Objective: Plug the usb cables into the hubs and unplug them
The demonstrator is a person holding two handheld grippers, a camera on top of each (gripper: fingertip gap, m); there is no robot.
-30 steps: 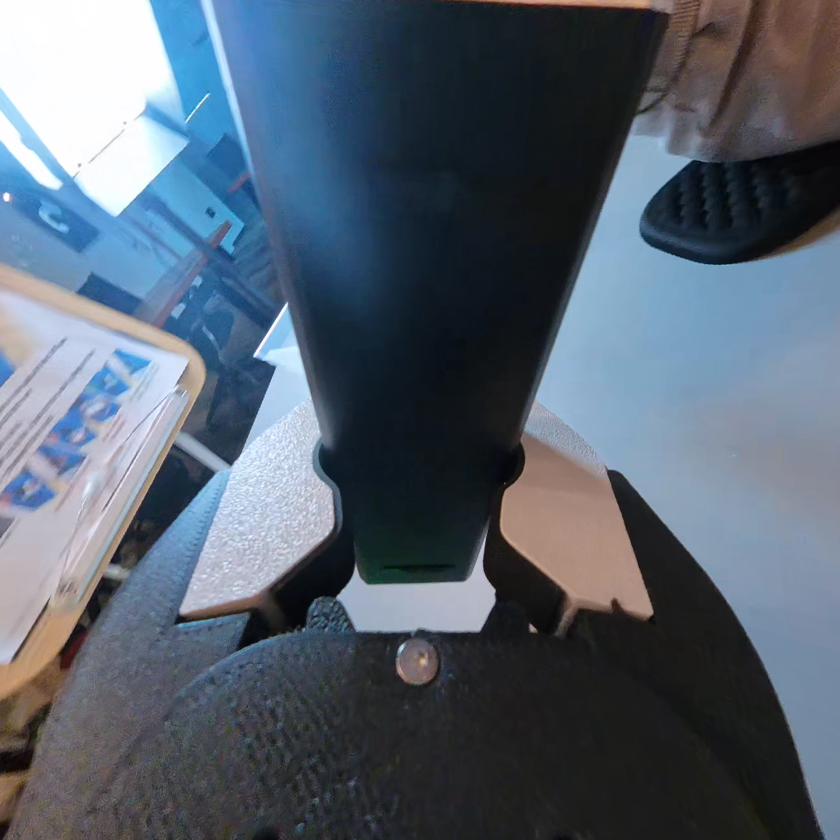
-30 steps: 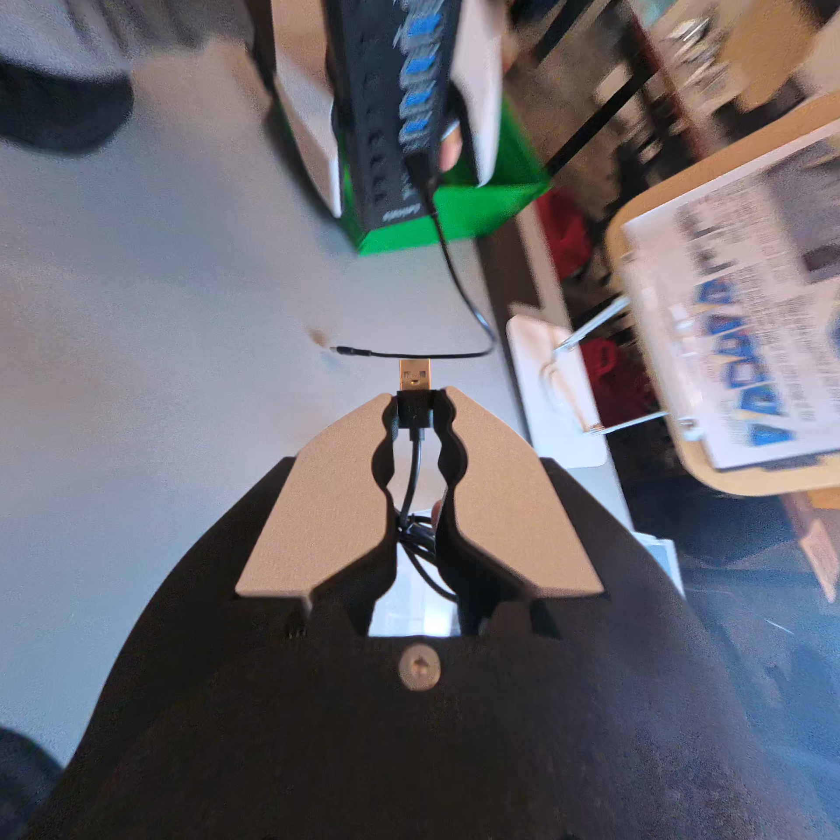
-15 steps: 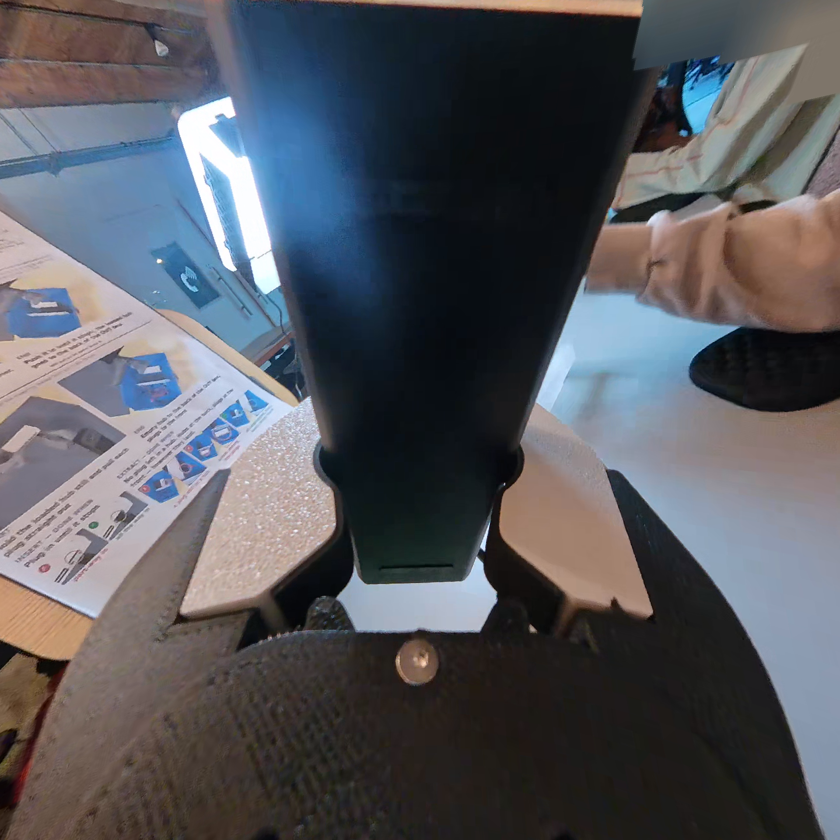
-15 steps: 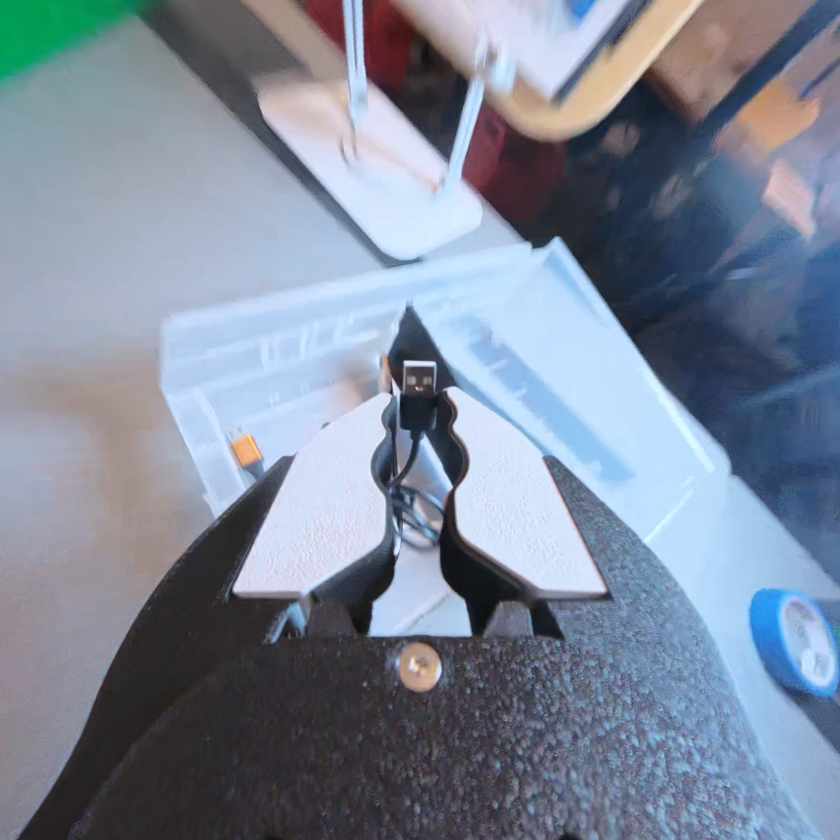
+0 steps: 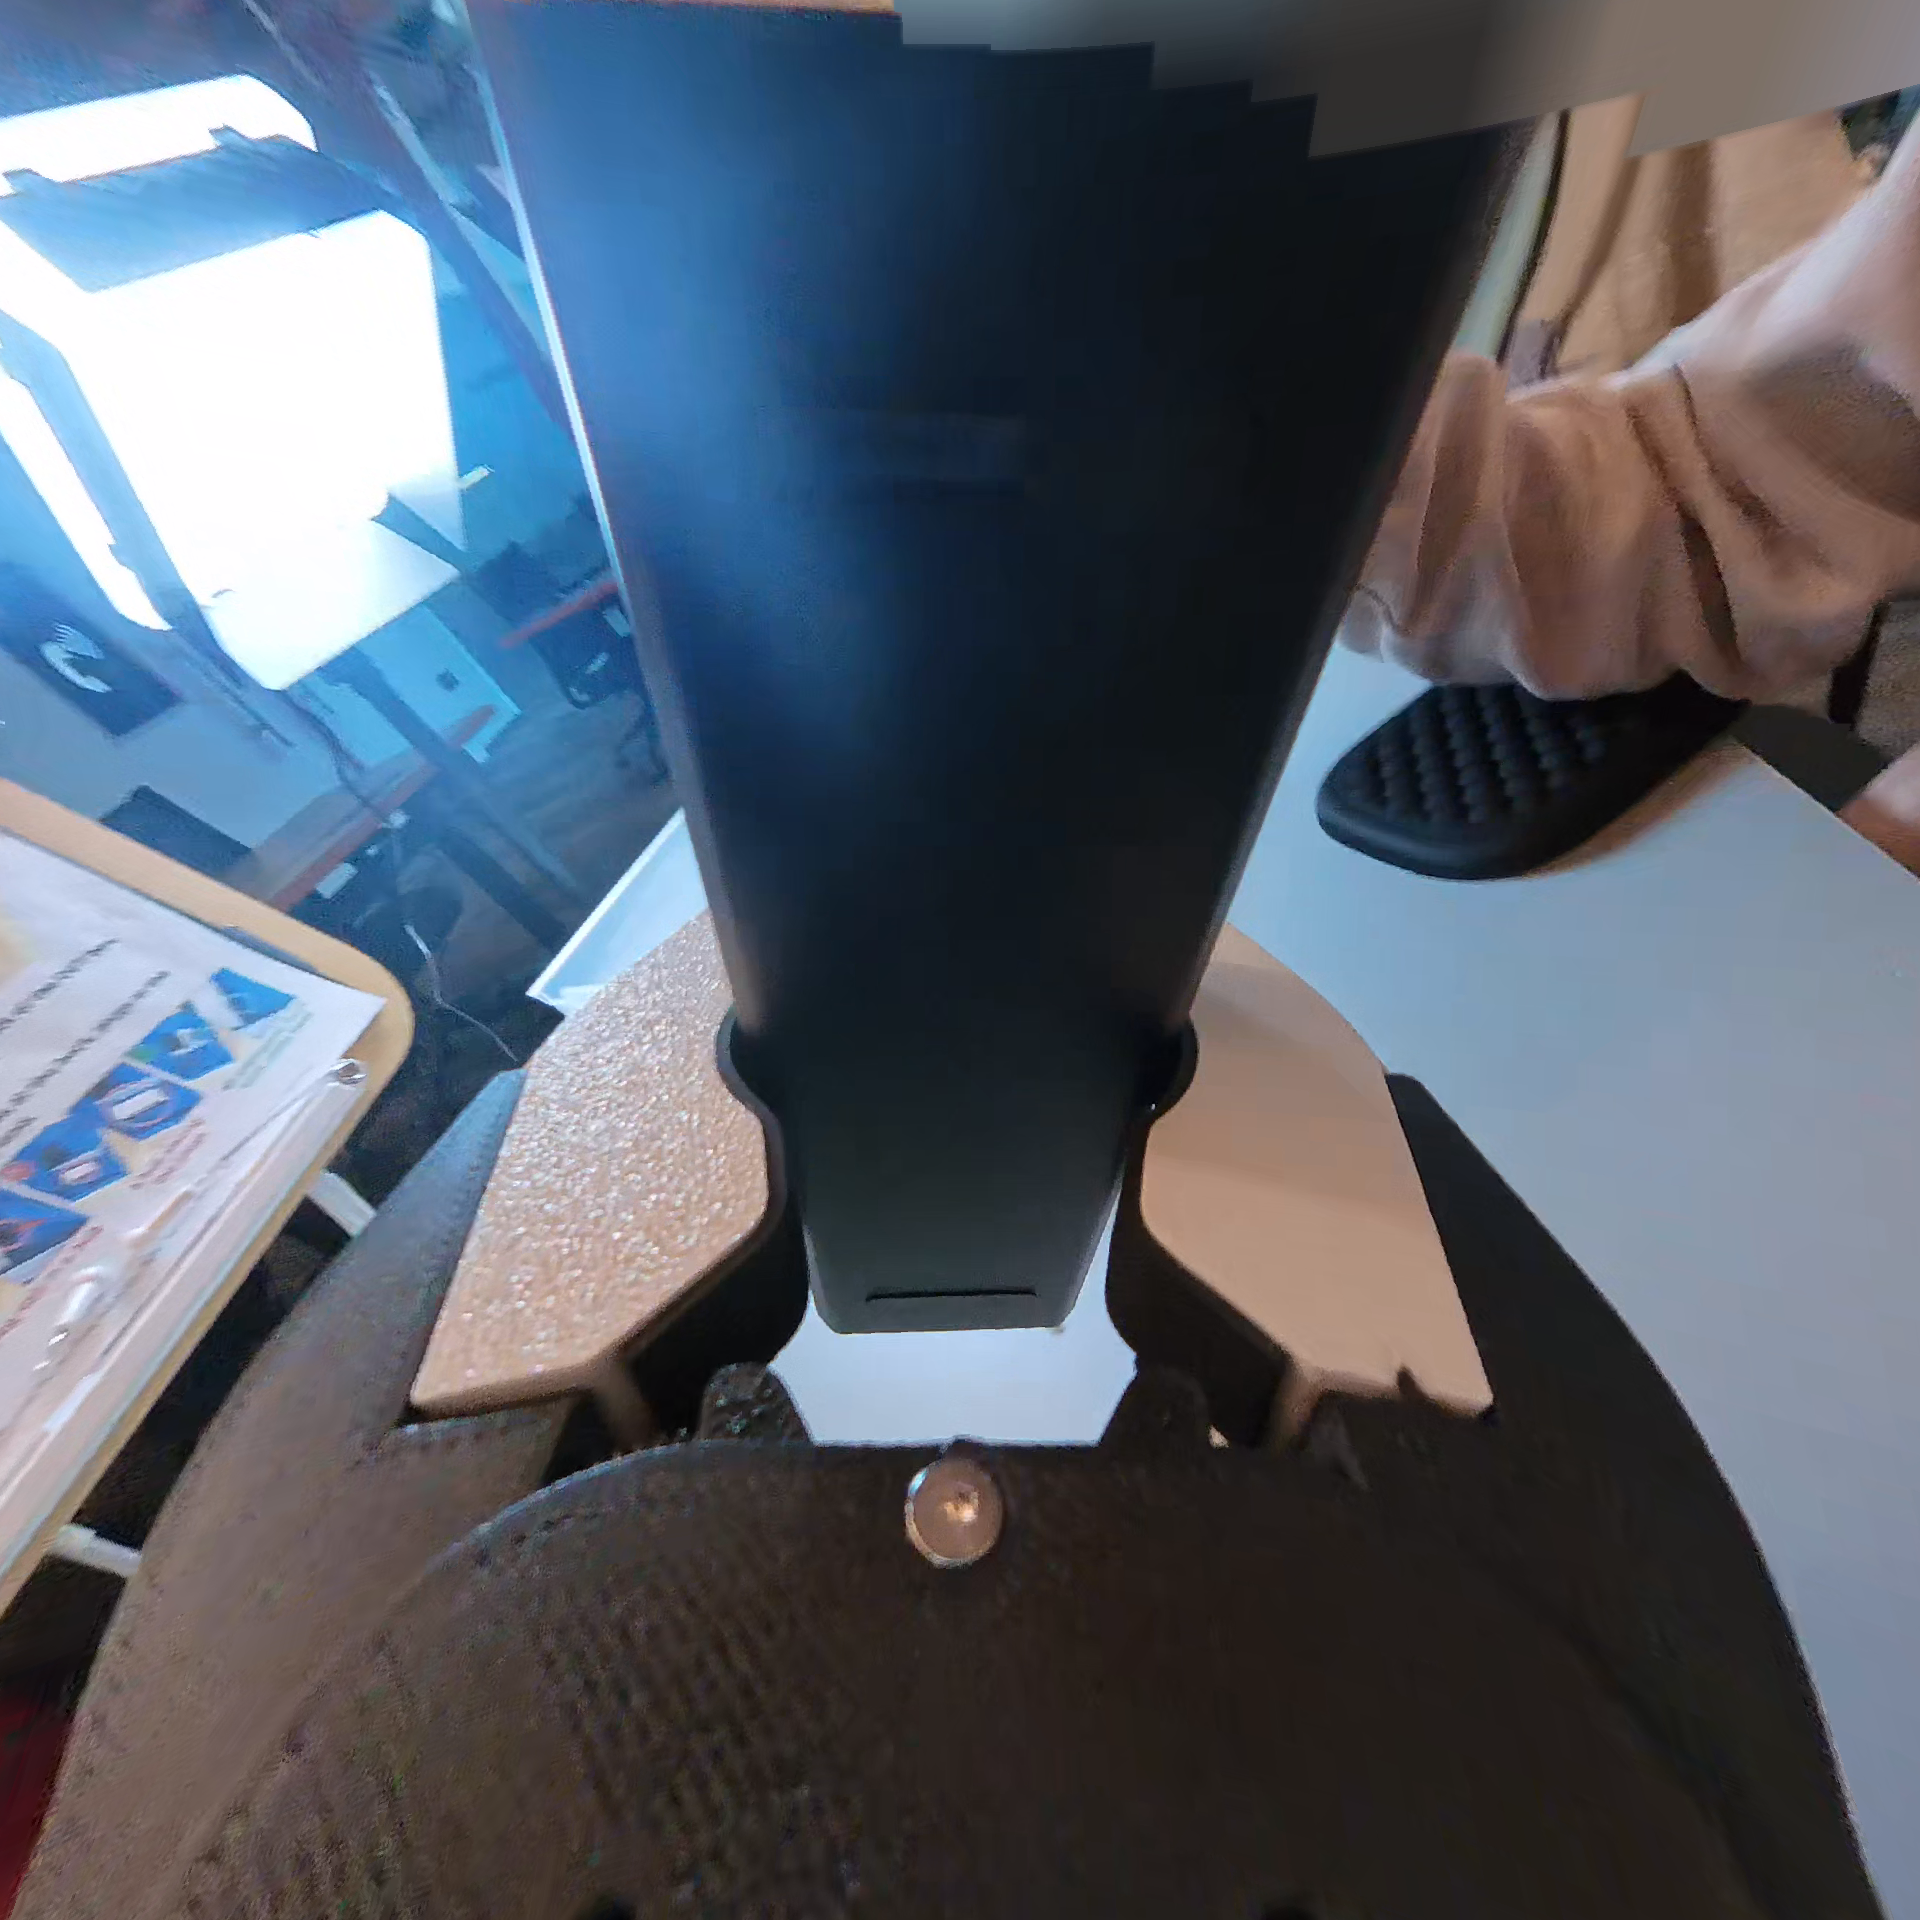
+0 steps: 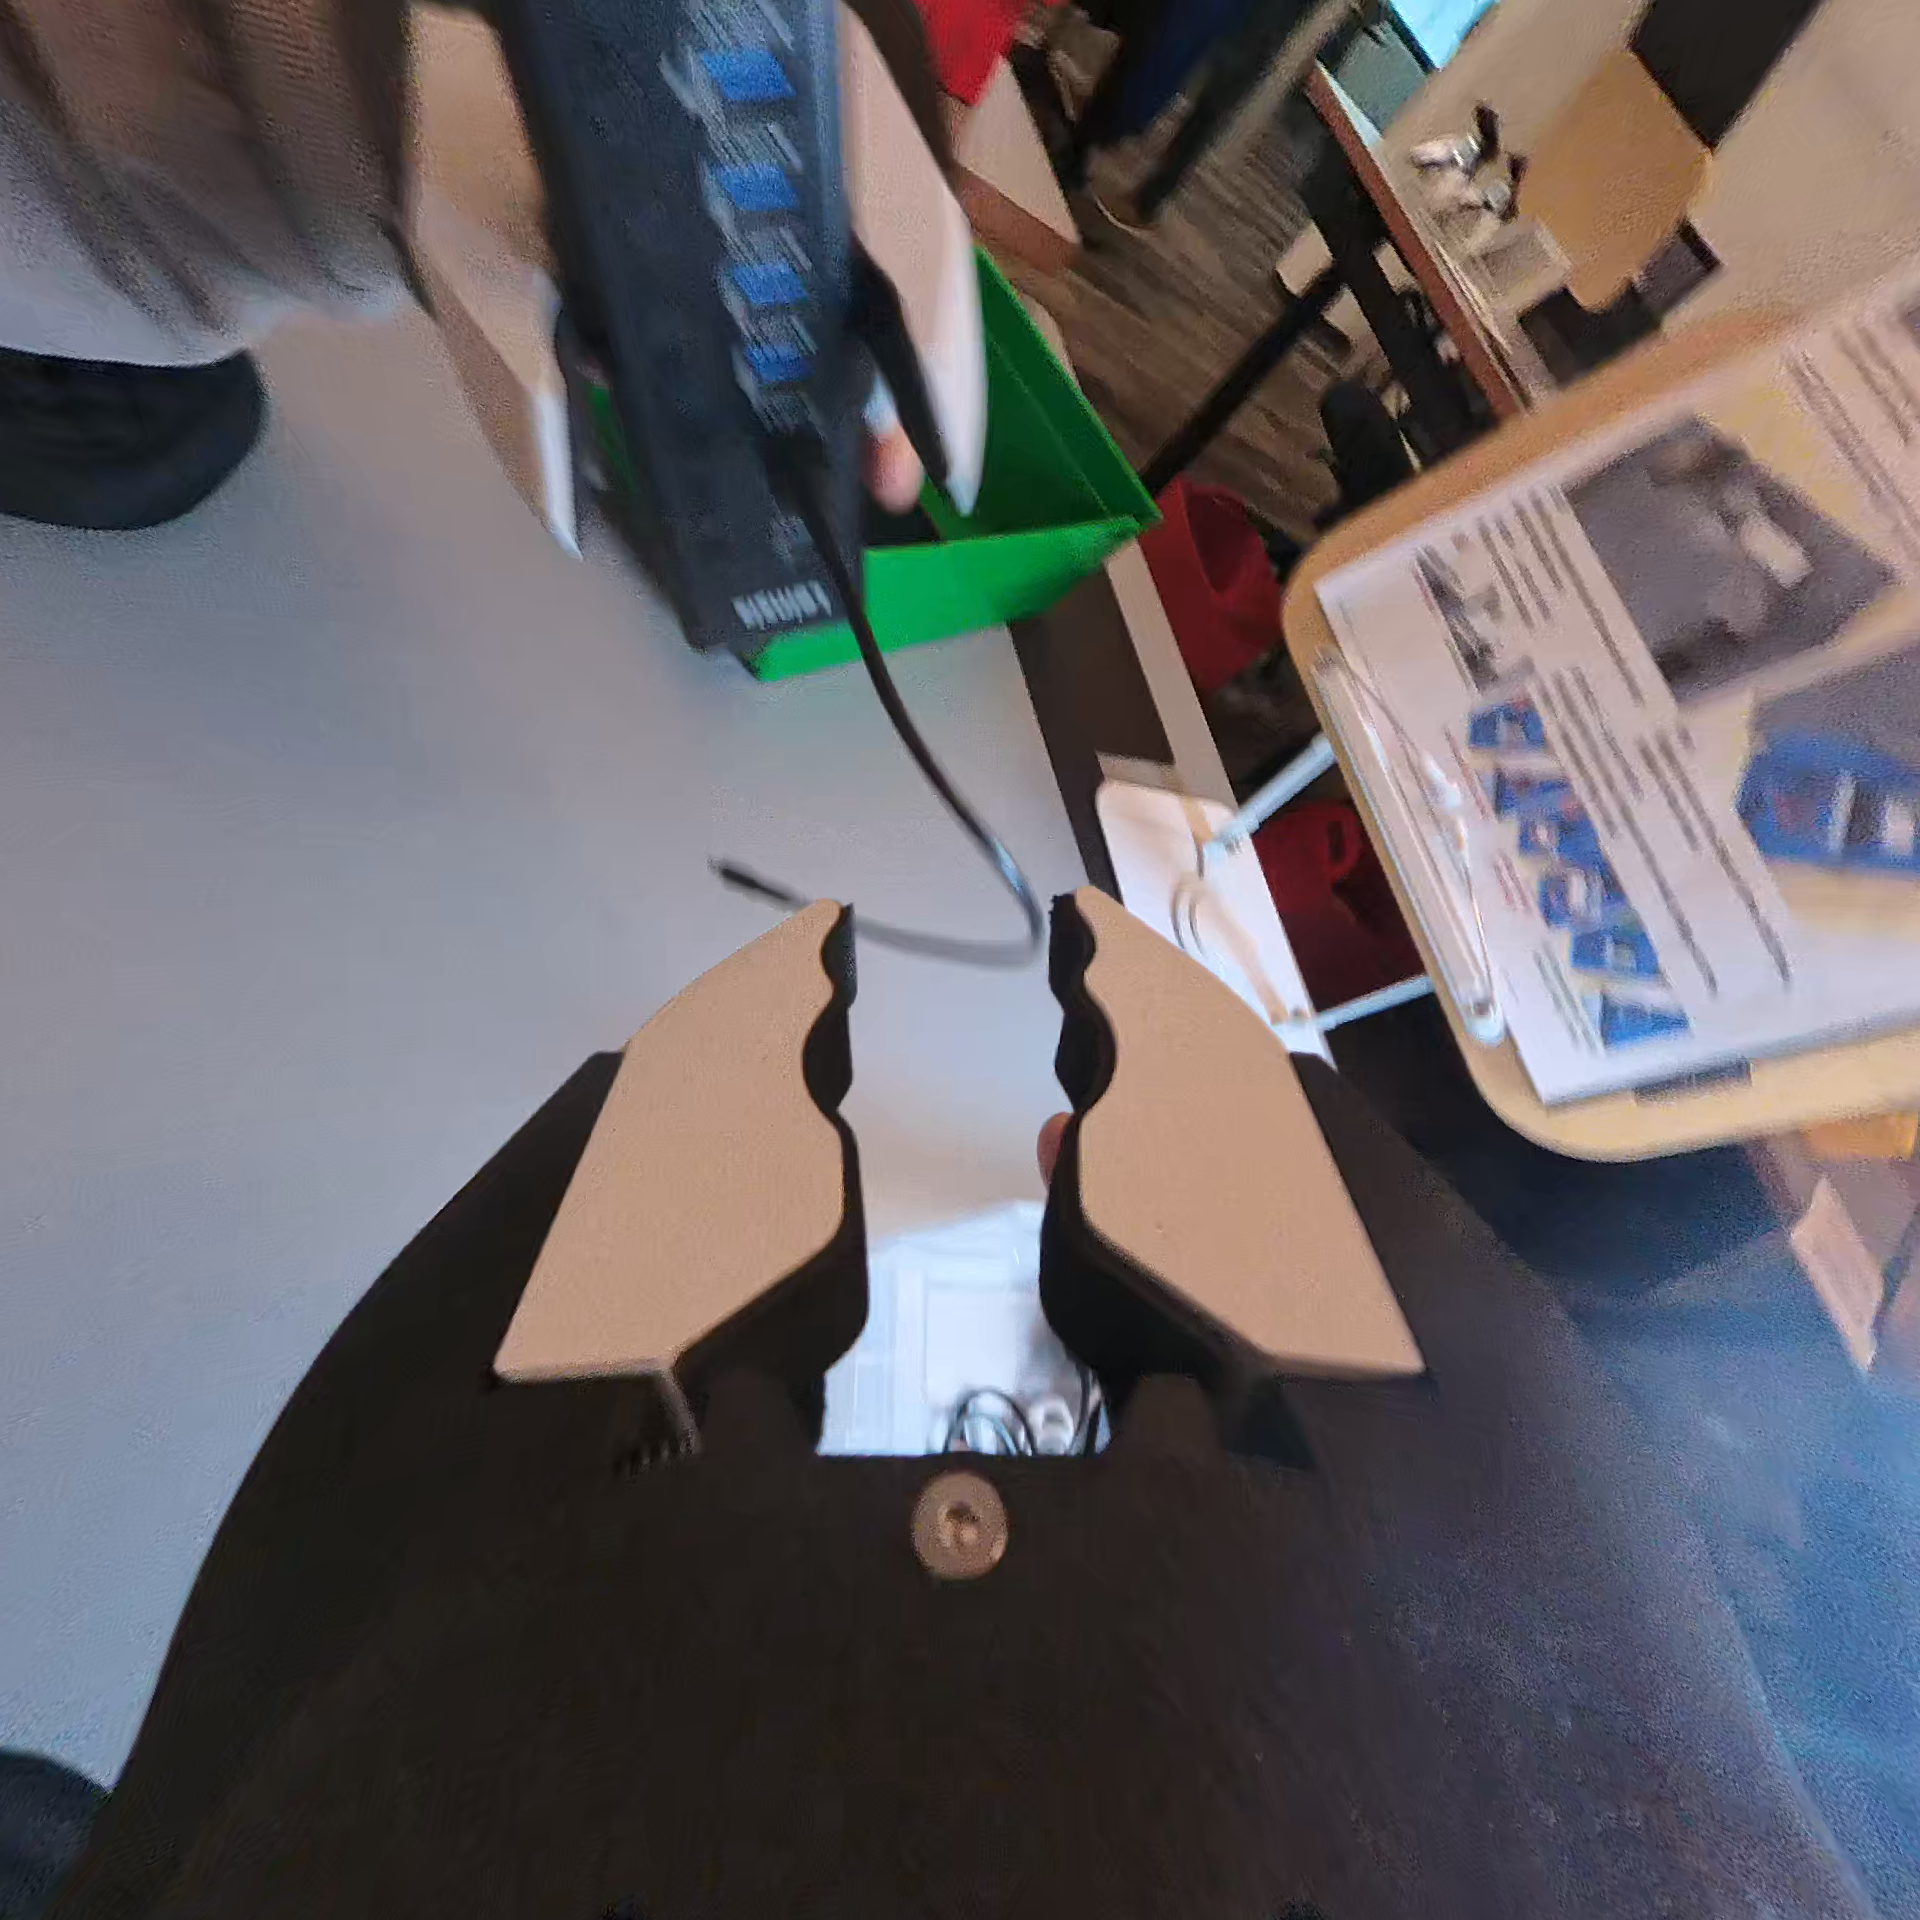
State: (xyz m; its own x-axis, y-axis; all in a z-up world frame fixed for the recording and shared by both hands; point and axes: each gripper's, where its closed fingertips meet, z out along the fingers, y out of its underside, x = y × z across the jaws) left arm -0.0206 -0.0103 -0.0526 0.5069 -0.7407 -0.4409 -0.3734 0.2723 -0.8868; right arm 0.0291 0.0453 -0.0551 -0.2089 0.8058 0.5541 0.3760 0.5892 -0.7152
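Observation:
My left gripper [image 5: 956, 1049] is shut on a long black USB hub [image 5: 966, 540] that fills the middle of the left wrist view and points away from me. In the right wrist view the same hub [image 6: 707, 312], with a row of blue ports, is held above the table between the left gripper's white fingers [image 6: 925, 270]. Its own black cable [image 6: 935, 758] hangs down and curls on the table. My right gripper [image 6: 951, 930] is open and empty, just short of that curl. Below its fingers is a clear box with cables [image 6: 966, 1340].
A green bin [image 6: 1008, 561] stands behind the hub at the table's edge. An instruction sheet on a board [image 6: 1621, 790] stands on a white stand base [image 6: 1184, 883] to the right. A black dotted pad [image 5: 1486, 790] and a person's sleeve [image 5: 1662, 520] are at the right. Some 9 centimeters of space lies between my two pairs of fingers.
My right gripper held a USB plug over the clear box half a second ago. It has since opened, is empty, and has swung back toward the hub. The left gripper still holds the hub.

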